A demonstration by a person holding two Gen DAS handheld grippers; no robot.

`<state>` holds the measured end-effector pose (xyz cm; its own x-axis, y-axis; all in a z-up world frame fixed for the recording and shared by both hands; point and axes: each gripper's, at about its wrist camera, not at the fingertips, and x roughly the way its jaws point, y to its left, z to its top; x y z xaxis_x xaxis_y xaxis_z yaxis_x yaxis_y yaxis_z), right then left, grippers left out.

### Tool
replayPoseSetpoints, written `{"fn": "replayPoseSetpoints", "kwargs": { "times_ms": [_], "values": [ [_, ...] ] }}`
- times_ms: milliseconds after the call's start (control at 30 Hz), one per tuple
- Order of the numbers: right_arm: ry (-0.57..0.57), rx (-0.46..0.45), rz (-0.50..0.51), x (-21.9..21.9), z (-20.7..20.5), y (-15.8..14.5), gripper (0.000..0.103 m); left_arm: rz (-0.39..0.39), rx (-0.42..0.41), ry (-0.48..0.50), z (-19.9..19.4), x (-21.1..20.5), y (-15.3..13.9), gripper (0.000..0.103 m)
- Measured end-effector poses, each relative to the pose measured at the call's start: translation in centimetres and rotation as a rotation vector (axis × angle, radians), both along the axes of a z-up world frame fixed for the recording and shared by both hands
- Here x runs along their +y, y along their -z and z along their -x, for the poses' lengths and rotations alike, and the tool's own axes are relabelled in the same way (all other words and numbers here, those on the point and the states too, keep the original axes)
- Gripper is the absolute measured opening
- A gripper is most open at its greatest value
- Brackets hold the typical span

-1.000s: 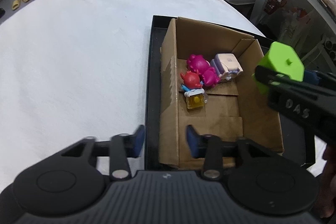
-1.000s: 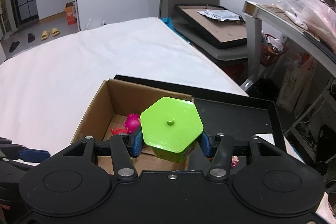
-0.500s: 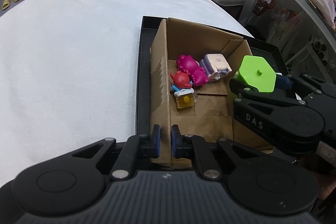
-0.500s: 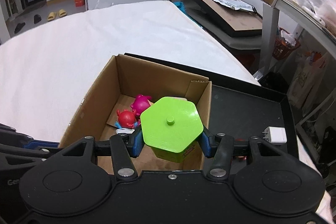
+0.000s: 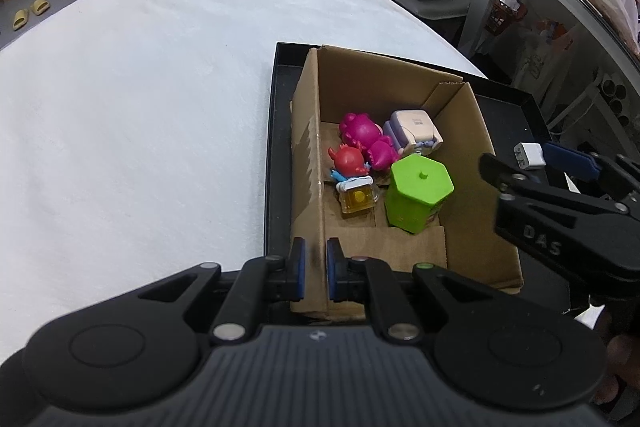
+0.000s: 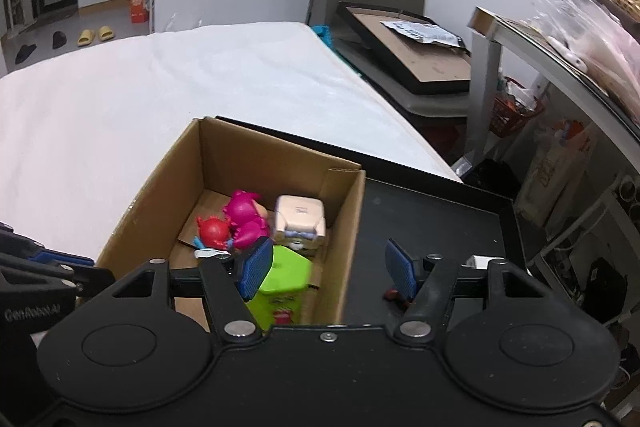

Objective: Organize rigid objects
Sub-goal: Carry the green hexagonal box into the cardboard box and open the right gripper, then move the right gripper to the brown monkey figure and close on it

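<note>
Inside corrugated cardboard box (image 5: pixel 460 131): glossy green hexagonal container (image 5: pixel 418 193) upright; left gripper (image 5: pixel 316 269) pinches near wall, right gripper (image 6: pixel 329 267) spread, empty

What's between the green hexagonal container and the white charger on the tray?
In the left wrist view, the cardboard box's right wall stands between the green hexagonal container and the white charger.

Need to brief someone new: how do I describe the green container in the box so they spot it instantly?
Find the open cardboard box at the left end of the black tray. Inside, nearest the right tool, stands the green container. It alone is lime green and hexagonal, with a small knob on its lid, taller than the toys beside it.
</note>
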<state>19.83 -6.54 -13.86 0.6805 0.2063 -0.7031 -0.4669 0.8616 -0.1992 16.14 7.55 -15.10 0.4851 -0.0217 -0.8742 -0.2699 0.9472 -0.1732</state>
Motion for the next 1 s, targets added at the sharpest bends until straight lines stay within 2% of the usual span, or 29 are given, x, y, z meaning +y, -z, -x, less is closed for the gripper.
{"fn": "replayPoseSetpoints", "kwargs": {
  "times_ms": [167,600,867,1000],
  "values": [
    [0.034,-0.015,-0.041,-1.6,0.1,-0.3,0.07,-0.026,-0.024,-0.001,0.3,-0.3,-0.4,0.011],
    [0.133,-0.003,-0.109,-5.9,-0.7,1.0,0.077,-0.08,-0.037,-0.027,0.2,-0.8,-0.8,0.014],
    [0.176,0.034,-0.146,-8.6,-2.2,2.7,0.077,-0.169,-0.017,-0.065,-0.3,-1.7,-0.8,0.03],
    [0.19,0.054,-0.161,-9.8,-2.9,3.7,0.077,-0.204,0.001,-0.078,-0.9,-2.1,-0.7,0.032]
  ]
}}
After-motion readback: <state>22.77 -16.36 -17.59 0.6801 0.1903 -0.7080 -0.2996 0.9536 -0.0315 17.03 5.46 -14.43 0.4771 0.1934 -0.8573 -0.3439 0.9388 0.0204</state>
